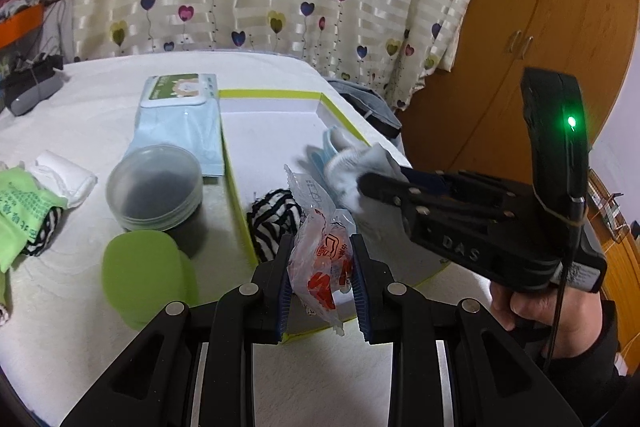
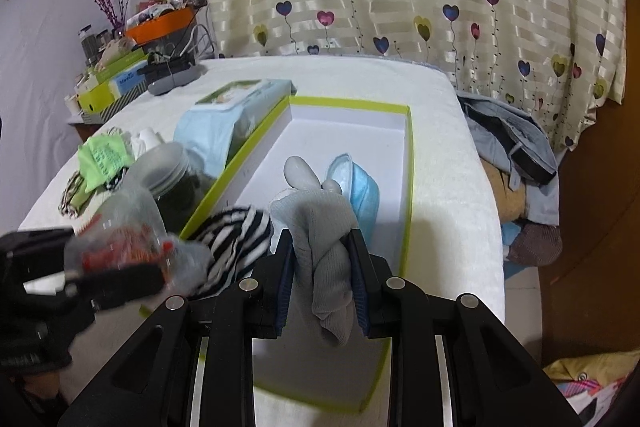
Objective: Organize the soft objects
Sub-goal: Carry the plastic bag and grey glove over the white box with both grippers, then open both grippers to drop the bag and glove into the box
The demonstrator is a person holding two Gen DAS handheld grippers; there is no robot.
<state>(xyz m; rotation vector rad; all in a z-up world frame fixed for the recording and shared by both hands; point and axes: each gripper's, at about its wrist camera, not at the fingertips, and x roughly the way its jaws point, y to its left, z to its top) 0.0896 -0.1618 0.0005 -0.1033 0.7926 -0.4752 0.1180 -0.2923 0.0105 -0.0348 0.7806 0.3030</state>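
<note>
My left gripper [image 1: 321, 269] is shut on a clear plastic packet with red print [image 1: 322, 259], held over the near edge of a white box with a lime-green rim [image 1: 276, 93]. My right gripper [image 2: 322, 263] is shut on a grey sock [image 2: 326, 259] that hangs above the same box [image 2: 352, 103]. In the left wrist view the right gripper [image 1: 366, 185] reaches in from the right with the sock [image 1: 352, 167]. Inside the box lie a black-and-white striped cloth [image 1: 274, 217] and a blue face mask [image 2: 360, 183]. The left gripper [image 2: 116, 269] shows blurred at the lower left of the right wrist view.
Left of the box on the white bed cover stand a lidded plastic jar [image 1: 156, 185], a green round pad [image 1: 142, 277], a wet-wipes pack [image 1: 180, 125], a green packet [image 1: 20, 205] and a white folded cloth [image 1: 66, 177]. Clothes [image 2: 516, 143] lie off the bed's right side.
</note>
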